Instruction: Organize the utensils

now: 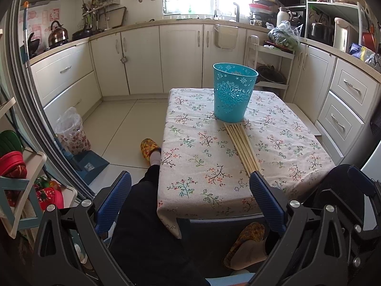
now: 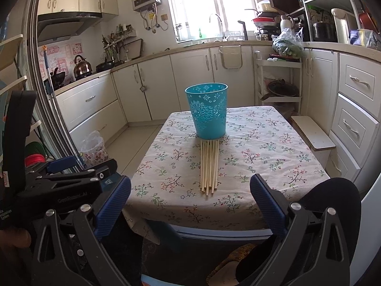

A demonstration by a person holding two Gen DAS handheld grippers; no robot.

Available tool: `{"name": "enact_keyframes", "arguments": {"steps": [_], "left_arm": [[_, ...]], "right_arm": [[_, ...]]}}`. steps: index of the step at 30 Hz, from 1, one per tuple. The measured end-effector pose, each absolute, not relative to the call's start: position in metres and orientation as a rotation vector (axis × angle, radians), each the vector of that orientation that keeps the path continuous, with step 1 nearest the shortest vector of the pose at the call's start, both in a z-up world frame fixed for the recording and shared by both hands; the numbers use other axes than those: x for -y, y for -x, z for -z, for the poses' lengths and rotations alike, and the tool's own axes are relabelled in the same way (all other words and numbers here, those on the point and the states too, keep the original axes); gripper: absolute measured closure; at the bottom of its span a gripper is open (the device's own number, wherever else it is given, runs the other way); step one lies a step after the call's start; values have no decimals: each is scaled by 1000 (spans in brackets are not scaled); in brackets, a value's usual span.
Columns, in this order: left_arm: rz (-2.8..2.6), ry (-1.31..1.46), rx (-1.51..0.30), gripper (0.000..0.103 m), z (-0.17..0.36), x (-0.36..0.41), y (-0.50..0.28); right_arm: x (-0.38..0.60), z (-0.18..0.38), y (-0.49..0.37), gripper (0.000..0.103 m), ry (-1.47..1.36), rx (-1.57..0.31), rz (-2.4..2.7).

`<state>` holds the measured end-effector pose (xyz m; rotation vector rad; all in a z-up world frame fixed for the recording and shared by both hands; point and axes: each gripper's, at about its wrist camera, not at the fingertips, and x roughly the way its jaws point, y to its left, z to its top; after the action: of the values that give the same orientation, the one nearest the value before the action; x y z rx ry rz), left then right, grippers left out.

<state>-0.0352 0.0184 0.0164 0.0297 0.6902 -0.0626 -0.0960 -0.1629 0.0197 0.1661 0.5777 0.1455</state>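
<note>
Cream cabinets [image 2: 152, 88] run beneath an L-shaped counter [image 2: 190, 47]. Bright window [image 2: 209, 4] above the sink tap [image 2: 216, 23]. Pale tiled floor [image 1: 114, 124]. Kettle [image 2: 82, 66] on stove at left; shelving rack [image 2: 333, 12] at right.

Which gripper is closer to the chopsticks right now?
The left gripper: its right finger sits at the chopsticks' near ends. The right gripper hangs back, short of the table edge.
</note>
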Motion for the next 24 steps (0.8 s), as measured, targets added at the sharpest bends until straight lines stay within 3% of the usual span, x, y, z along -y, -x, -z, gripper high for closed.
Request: {"name": "enact_keyframes", "arguments": {"steps": [10, 17, 20, 24], "left_arm": [[53, -53, -724, 8, -3, -15, 19], [29, -5, -800, 8, 20, -26, -21], [12, 23, -840, 8, 35, -31, -42], [2, 37, -875, 8, 49, -31, -65]], "right_arm": [[187, -7, 45, 9, -153, -611, -87], [202, 57, -60, 58, -213, -803, -88], [206, 79, -96, 69, -232, -860, -79], [201, 91, -129, 75, -212, -870, -91]]}}
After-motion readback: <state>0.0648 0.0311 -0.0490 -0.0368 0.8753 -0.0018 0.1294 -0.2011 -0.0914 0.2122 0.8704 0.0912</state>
